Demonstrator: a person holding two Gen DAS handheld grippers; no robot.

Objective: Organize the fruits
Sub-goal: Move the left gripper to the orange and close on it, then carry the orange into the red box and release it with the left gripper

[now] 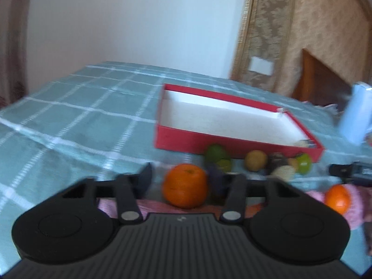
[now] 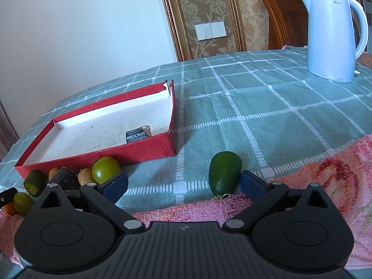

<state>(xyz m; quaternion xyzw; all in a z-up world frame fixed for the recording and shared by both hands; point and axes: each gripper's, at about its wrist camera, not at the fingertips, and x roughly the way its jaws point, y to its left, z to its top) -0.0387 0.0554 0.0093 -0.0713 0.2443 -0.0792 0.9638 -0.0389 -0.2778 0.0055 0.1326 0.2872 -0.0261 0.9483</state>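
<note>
In the left wrist view my left gripper [image 1: 183, 179] is open around an orange [image 1: 185, 185] that sits between its fingers on a pink towel; contact cannot be told. Behind it lies a red box [image 1: 234, 143] with a white inside, with small green and brown fruits [image 1: 254, 160] along its front wall. A second orange [image 1: 337, 198] lies at the right. In the right wrist view my right gripper [image 2: 183, 183] is open, with a dark green fruit [image 2: 224, 173] just inside its right finger. A green tomato [image 2: 105, 169] sits by the left finger. The red box [image 2: 130, 151] holds a dark block [image 2: 137, 136].
A white electric kettle [image 2: 332, 34] stands at the back right of the green checked tablecloth [image 2: 267, 116]. A pink towel [image 2: 325, 186] covers the table's near edge. A wooden chair [image 2: 283, 16] stands behind the table.
</note>
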